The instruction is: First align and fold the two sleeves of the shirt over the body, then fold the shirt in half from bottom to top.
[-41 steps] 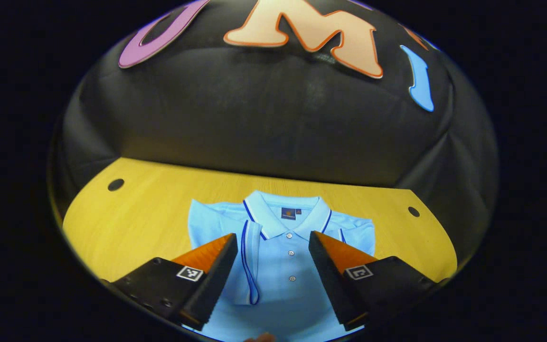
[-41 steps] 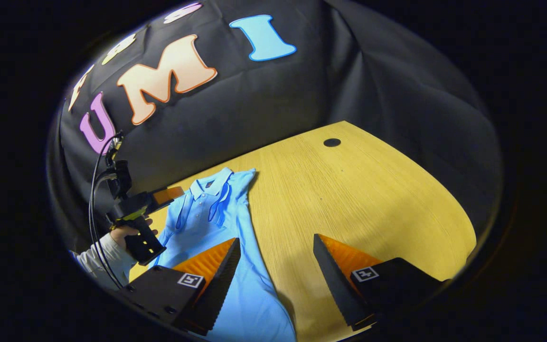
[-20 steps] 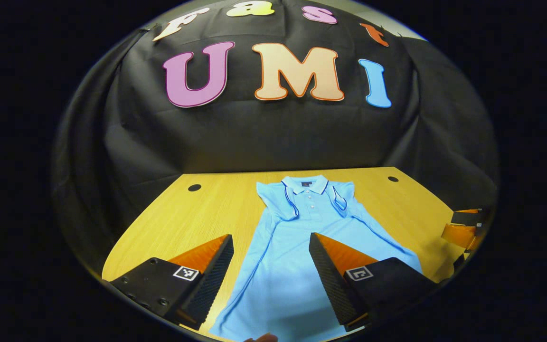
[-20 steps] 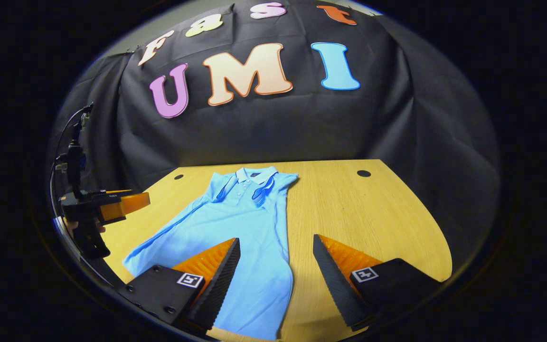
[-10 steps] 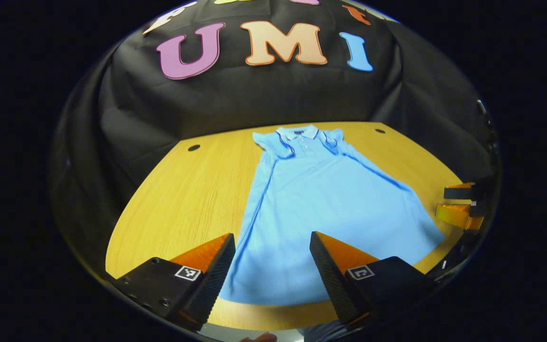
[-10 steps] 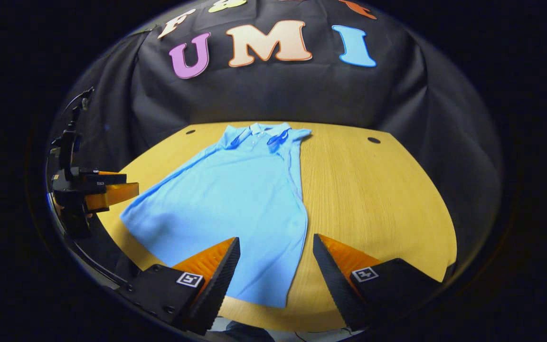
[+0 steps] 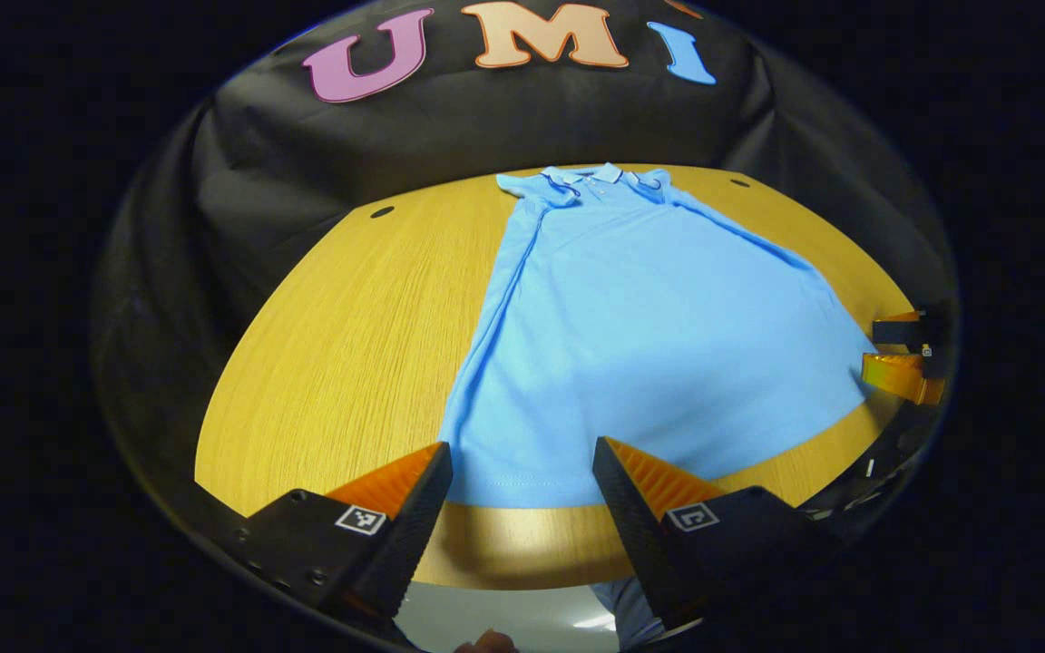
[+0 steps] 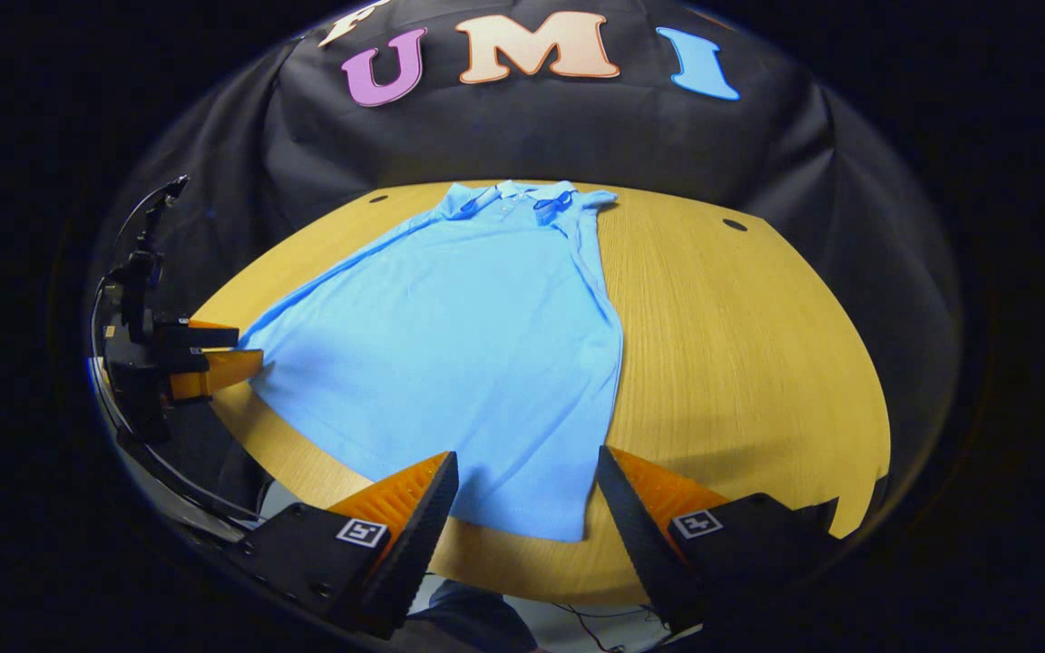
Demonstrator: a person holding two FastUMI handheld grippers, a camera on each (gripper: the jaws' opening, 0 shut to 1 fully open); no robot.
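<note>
Fingers of the left gripper (image 7: 521, 472) stand apart, holding nothing, above the near left corner of the shirt (image 7: 640, 317) hem. The shirt lies flat on the bench (image 7: 341, 345), collar at the far edge, both sleeves folded over the body. Fingers of the right gripper (image 8: 527, 485) stand apart above the near right hem corner.

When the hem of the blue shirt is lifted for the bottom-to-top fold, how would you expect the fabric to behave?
The shirt lies flat with soft ripples, so it will probably sag between grip points. It looks thin and likely light. On the smooth wooden table, it may slide rather than stay put.
</note>
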